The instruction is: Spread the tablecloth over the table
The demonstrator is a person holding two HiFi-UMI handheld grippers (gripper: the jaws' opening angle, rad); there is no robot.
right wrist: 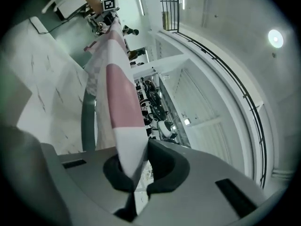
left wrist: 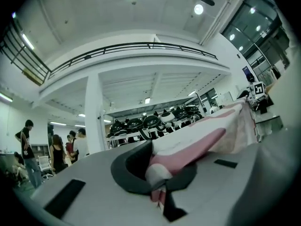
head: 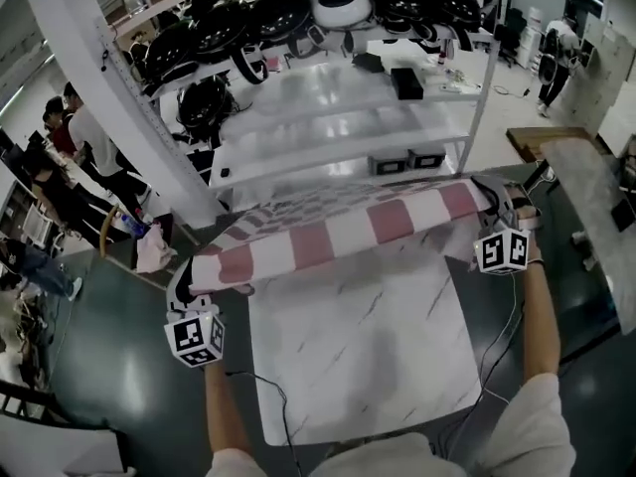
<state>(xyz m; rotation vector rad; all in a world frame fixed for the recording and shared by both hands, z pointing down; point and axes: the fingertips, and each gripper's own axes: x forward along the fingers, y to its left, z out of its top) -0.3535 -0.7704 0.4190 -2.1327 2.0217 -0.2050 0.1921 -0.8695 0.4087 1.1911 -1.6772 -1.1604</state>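
Observation:
A pink-and-white checked tablecloth (head: 348,229) hangs stretched in a long band between my two grippers, over the far edge of the white marble table (head: 368,356). My left gripper (head: 183,284) is shut on the cloth's left end, beyond the table's far left corner. My right gripper (head: 490,200) is shut on its right end, near the far right corner. In the left gripper view the jaws (left wrist: 158,184) pinch the bunched cloth (left wrist: 197,138). In the right gripper view the jaws (right wrist: 134,181) clamp the cloth (right wrist: 120,91), with the marble top (right wrist: 42,84) behind it.
Behind the table stands a white shelf rack (head: 338,117) loaded with black headsets (head: 258,18). A white slanted column (head: 109,87) rises at the left, with people (head: 75,142) beside it. Another tabletop (head: 591,197) lies at the right. A black cable (head: 276,396) crosses the table's near left part.

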